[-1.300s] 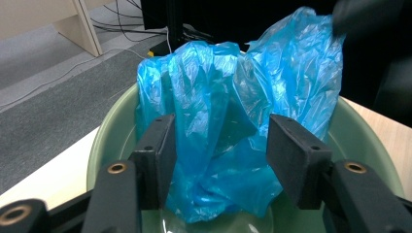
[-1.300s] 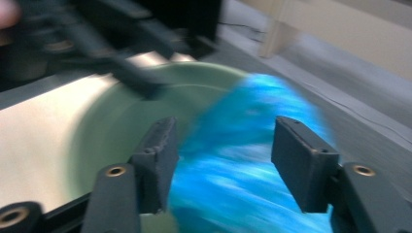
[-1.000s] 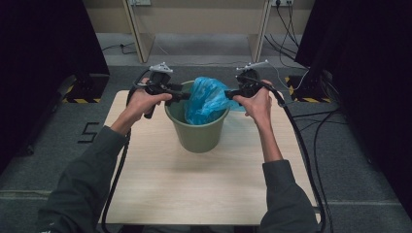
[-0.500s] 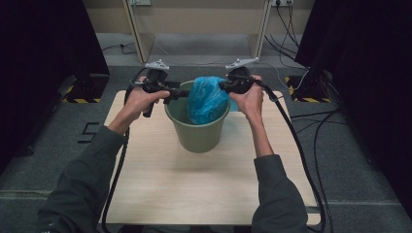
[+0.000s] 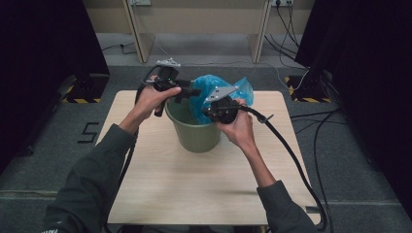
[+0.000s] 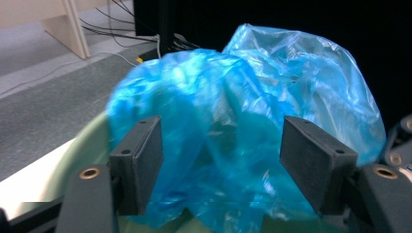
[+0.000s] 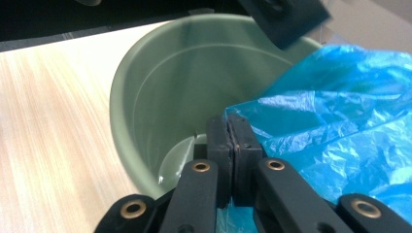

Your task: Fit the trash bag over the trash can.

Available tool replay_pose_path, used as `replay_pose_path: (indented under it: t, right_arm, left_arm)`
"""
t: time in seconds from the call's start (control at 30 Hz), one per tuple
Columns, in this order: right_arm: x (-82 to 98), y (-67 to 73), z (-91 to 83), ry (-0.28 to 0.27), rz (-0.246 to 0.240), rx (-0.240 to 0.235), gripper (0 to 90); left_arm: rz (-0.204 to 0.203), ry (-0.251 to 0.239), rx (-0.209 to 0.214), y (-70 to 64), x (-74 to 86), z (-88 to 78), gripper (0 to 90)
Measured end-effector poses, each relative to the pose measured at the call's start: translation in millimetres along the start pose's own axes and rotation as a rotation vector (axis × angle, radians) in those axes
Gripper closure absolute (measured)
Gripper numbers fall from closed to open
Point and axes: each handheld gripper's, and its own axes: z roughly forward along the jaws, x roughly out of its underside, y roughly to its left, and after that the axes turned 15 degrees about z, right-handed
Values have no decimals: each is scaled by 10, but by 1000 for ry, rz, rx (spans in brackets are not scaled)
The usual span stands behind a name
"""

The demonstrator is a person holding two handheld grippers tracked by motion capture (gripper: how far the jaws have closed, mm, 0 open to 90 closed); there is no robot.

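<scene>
The blue plastic bag [image 5: 216, 92] sits bunched in and above the mouth of the green bucket [image 5: 197, 133], which stands on the far half of the light wooden table [image 5: 194, 184], about midway across it.

At the left of the high view we see the left hand [image 5: 150, 99] holding the left gripper [image 5: 194, 92] level at the bucket's far-left rim, pointing toward the bag. In the left gripper view [image 6: 223, 172] its two black jaws stand wide apart, with the crumpled blue film puffed up just beyond them and bulging into the gap; we cannot tell whether either pad touches it, and nothing is clamped. The pale green rim of the bucket curves below the jaws there.

In the middle, the bag rises over the rim and spills toward the far right side. The bucket's inside wall is bare on the side nearest the left gripper.

To the right, the right hand [image 5: 238, 126] holds the right gripper [image 5: 206, 112] over the near-right rim, its grey three-cornered plate on top and its cable [image 5: 291, 155] trailing off across the table's right edge. In the right gripper view [image 7: 232, 133] we see its jaws pressed together, pinching an edge of the blue bag just inside the bucket.
</scene>
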Motion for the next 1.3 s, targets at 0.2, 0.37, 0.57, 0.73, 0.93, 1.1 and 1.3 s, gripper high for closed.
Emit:
replay_pose_path:
  t: [0.2, 0.37, 0.57, 0.73, 0.93, 1.1, 1.3]
  right_arm:
    - [74, -4, -12, -4, 15, 4, 859]
    - [76, 25, -38, -14, 17, 2, 801]
    - [63, -17, -214, -65, 53, 41, 616]
    - [15, -149, -486, -164, 116, 117, 493]
    - [-60, -396, -589, -178, 203, 151, 359]
    - [-43, -450, -370, -107, 240, 74, 343]
    - [-5, -294, -96, -62, 154, -37, 701]
  left_arm:
    - [-31, 6, 57, -125, -87, 295, 336]
    - [45, 34, 61, -160, -69, 454, 663]
    - [170, 65, 7, -155, -3, 376, 897]
    - [173, 53, -9, -59, 113, 80, 896]
    - [184, 34, -26, 4, 256, -159, 895]
    - [169, 19, -32, 57, 341, -242, 893]
    - [164, 29, -58, 129, 486, -354, 892]
